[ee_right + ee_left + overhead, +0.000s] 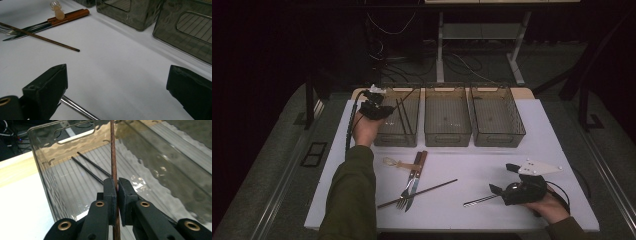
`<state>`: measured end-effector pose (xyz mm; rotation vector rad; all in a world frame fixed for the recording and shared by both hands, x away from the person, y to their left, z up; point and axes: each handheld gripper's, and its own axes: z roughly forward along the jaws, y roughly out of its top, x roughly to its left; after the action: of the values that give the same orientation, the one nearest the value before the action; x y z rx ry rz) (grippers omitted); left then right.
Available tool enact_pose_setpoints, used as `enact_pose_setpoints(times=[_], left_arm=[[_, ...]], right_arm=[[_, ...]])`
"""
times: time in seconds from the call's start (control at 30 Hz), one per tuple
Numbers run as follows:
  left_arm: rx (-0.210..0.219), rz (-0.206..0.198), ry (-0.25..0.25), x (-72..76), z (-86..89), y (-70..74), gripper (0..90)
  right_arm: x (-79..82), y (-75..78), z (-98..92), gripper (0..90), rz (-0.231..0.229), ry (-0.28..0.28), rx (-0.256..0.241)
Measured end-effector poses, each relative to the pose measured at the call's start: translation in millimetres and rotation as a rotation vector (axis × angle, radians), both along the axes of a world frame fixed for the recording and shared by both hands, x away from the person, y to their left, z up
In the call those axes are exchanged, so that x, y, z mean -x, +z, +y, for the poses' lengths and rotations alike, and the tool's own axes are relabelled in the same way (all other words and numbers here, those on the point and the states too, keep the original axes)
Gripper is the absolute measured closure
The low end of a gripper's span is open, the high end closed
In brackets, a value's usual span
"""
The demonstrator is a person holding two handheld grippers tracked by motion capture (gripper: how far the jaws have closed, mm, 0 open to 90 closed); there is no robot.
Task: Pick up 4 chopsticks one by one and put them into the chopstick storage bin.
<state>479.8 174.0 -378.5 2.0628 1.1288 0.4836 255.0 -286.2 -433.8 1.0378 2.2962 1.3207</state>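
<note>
Pinching a chopstick (113,157) lengthwise over the left bin (47,173), left tongs (117,191) hold it; right tongs (117,82) gape empty.

No legible text or labels.

Chopstick (114,157): thin, reddish-brown, straight; clamped between the left tool's (117,192) closed jaws, standing steeply over the leftmost bin.
Bin (409,137): smoky clear plastic, open-topped, two dark sticks (91,168) lying flat inside.
</note>
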Motion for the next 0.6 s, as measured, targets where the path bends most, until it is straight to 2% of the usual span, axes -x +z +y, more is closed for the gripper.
enact_pose_setpoints(times=[0.1,0.17,0.23,0.27,0.33,0.4,0.5,0.57,0.6], left_arm=[[0.008,0.013,0.019,-3.2,1.7,-4.5,84.3],[-0.001,0.026,0.026,-4.5,1.9,-7.6,84.3],[-0.030,0.041,0.028,-5.4,2.0,-9.5,84.2],[-0.025,0.041,0.030,-5.5,2.5,-9.4,84.1],[-0.007,0.036,0.032,-5.6,3.8,-9.1,83.4],[-0.020,0.032,0.037,-5.2,4.0,-8.1,77.0],[-0.016,0.018,0.034,-4.3,3.6,-6.0,71.2],[0.001,0.007,0.030,-3.3,3.9,-3.1,67.3],[0.023,-0.009,0.027,-1.8,3.8,-0.6,65.6]], right_arm=[[-0.1,-0.1,0.1,3.7,0.001,0.002,-0.001],[-0.1,-0.2,0.0,3.7,0.001,0.003,0.000],[-0.2,-0.3,0.1,3.7,0.001,0.004,0.000],[-0.2,-0.4,0.2,3.7,0.003,0.005,0.001],[0.0,-0.4,0.5,3.7,0.003,0.007,0.002],[0.0,-0.4,0.7,3.7,0.003,0.009,0.003],[0.0,-0.5,0.9,3.7,0.003,0.008,0.003],[0.2,-0.3,0.8,3.7,0.003,0.008,0.002],[0.3,-0.2,0.8,3.7,0.003,0.008,0.001]])
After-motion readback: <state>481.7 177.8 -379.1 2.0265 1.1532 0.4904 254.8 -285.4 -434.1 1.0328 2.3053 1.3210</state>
